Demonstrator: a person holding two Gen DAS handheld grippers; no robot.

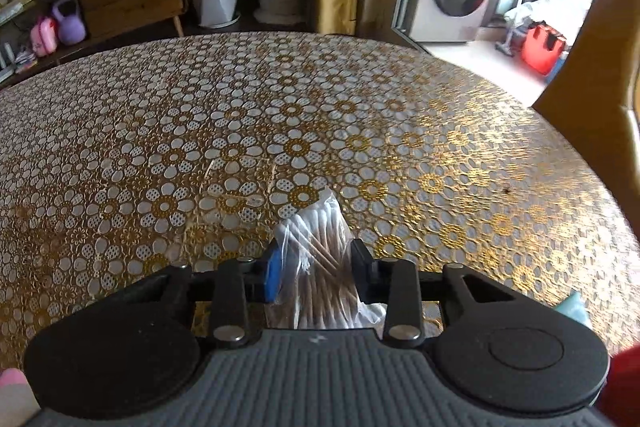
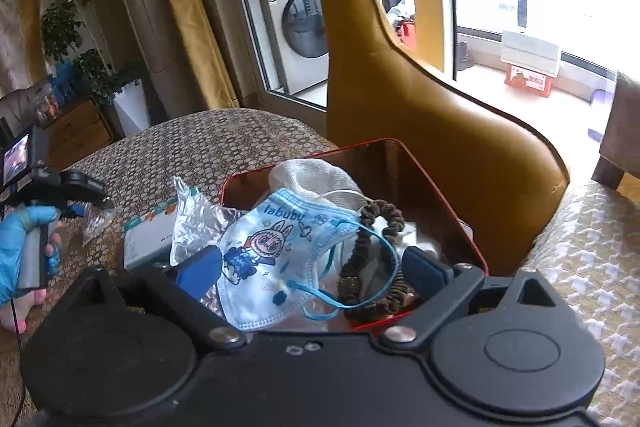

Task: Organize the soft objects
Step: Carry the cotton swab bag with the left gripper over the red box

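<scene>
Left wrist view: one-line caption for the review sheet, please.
Left gripper closed around a clear bag of cotton swabs on the gold floral tablecloth.

One bag of cotton swabs (image 1: 320,247), one red box (image 2: 440,195), one face mask (image 2: 280,247), one brown scrunchie (image 2: 360,259), one white knit cloth (image 2: 312,175), one crinkled clear wrapper (image 2: 192,223), one flat white packet (image 2: 146,243).

Bag of cotton swabs (image 1: 320,247) lies on table (image 1: 280,115), between left gripper (image 1: 316,267) fingers. Ahead of right gripper (image 2: 316,267): box (image 2: 440,187) containing face mask (image 2: 276,247), scrunchie (image 2: 372,251) to its right, cloth (image 2: 308,175) behind.
</scene>
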